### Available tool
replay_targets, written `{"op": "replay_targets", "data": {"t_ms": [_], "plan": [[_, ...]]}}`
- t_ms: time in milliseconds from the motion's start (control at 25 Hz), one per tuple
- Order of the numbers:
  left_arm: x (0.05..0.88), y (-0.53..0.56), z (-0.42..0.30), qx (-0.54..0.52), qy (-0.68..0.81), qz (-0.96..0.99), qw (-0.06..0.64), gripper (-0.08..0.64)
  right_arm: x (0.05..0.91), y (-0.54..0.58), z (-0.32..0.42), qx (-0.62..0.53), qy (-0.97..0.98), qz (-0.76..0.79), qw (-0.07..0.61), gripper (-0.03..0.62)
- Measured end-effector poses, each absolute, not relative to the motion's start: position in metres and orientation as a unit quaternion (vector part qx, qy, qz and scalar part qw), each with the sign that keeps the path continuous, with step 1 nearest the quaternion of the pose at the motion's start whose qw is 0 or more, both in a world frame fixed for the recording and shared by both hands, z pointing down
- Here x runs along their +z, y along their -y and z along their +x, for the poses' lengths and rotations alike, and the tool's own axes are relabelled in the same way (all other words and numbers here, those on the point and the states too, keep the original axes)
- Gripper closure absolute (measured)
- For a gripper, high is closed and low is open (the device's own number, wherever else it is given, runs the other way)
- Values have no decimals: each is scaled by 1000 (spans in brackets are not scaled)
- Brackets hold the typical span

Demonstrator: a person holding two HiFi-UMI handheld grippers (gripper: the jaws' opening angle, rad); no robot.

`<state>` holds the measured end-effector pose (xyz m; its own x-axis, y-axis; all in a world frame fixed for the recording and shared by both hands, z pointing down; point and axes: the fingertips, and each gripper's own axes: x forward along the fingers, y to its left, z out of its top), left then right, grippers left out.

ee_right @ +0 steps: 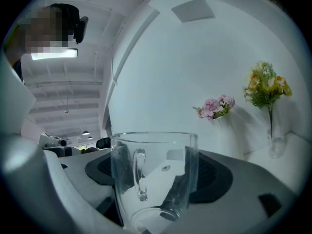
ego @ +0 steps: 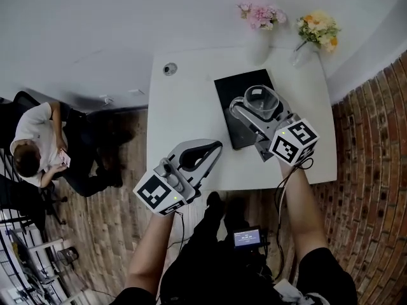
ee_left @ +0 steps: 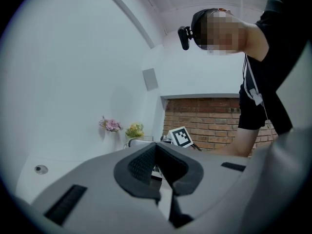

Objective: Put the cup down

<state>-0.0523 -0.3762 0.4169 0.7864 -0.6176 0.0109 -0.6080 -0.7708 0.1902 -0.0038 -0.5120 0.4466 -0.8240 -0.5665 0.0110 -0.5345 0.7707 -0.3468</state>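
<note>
A clear glass cup [ego: 262, 97] with a handle sits between the jaws of my right gripper [ego: 262, 111], which is shut on it over the black mat [ego: 230, 88] on the white table [ego: 184, 107]. In the right gripper view the cup [ee_right: 155, 177] stands upright with its handle turned toward the camera, and the dark pads [ee_right: 214, 174] press on its sides. Whether its base touches the mat I cannot tell. My left gripper [ego: 213, 149] hangs over the table's near edge, left of the mat. Its jaws [ee_left: 157, 165] are shut with nothing between them.
Two vases stand at the table's far edge, one with pink flowers [ego: 261, 16] and one with yellow flowers [ego: 318, 29]. A small round object [ego: 169, 68] lies at the far left corner. A person [ego: 38, 145] sits at the left, and a brick wall [ego: 375, 170] runs along the right.
</note>
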Motion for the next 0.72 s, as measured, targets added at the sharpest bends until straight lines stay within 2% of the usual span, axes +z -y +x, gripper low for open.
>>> {"op": "replay_targets", "data": {"t_ms": [720], "plan": [[447, 401, -67, -36, 346, 931, 107, 552, 512, 591, -46, -190, -931, -310, 28, 172]]}}
